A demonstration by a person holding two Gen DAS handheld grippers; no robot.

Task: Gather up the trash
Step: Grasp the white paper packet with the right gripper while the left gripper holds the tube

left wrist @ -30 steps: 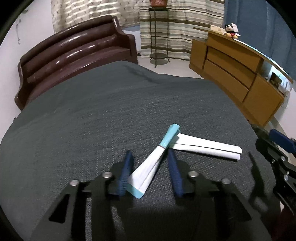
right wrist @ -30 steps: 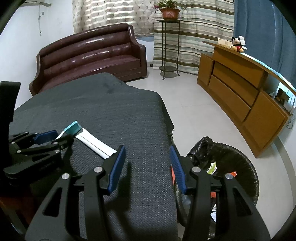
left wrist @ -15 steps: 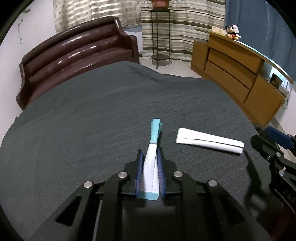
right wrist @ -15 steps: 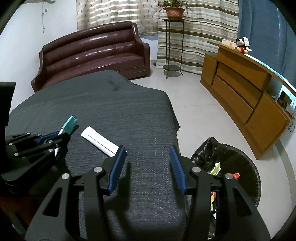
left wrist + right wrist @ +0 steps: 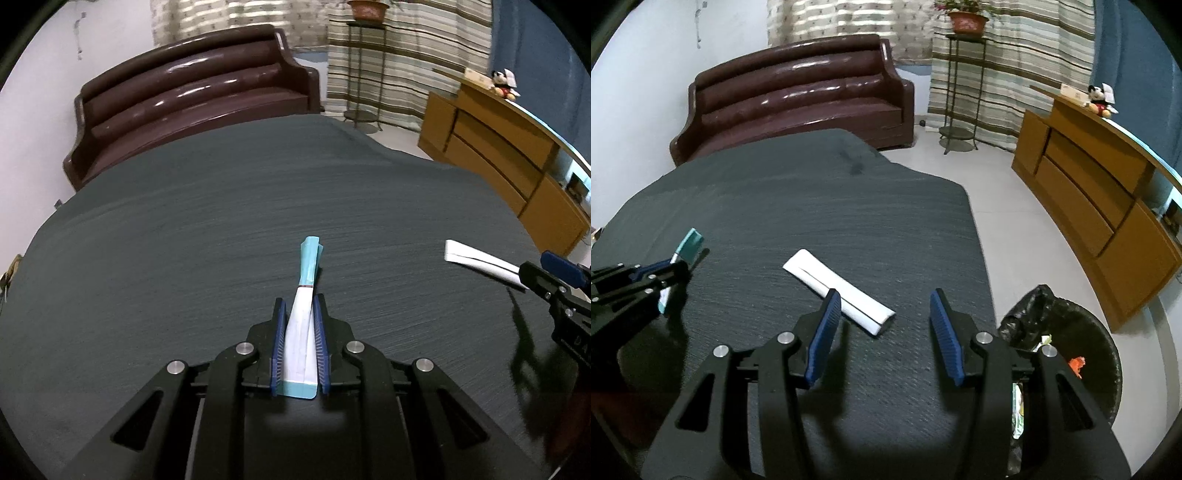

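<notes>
Blue pads of your left gripper (image 5: 300,314) are clamped on the teal-and-white wrapper (image 5: 303,325), which sticks out ahead of the jaws over the grey table (image 5: 184,240). Your right gripper (image 5: 882,332) hangs half open with nothing between its pads. The folded white wrapper (image 5: 838,291) lies flat on the table just ahead of it, its near end level with the left pad.

You look to be mid-collection: one piece is gripped, one is not yet picked up. Next, either carry the held wrapper across to the bin (image 5: 1082,354), or drop the right gripper over the white wrapper and close across its narrow width.

Down on the floor by the table's right edge, the bin is lined with a black bag and already holds scraps, one orange, the others pale.
</notes>
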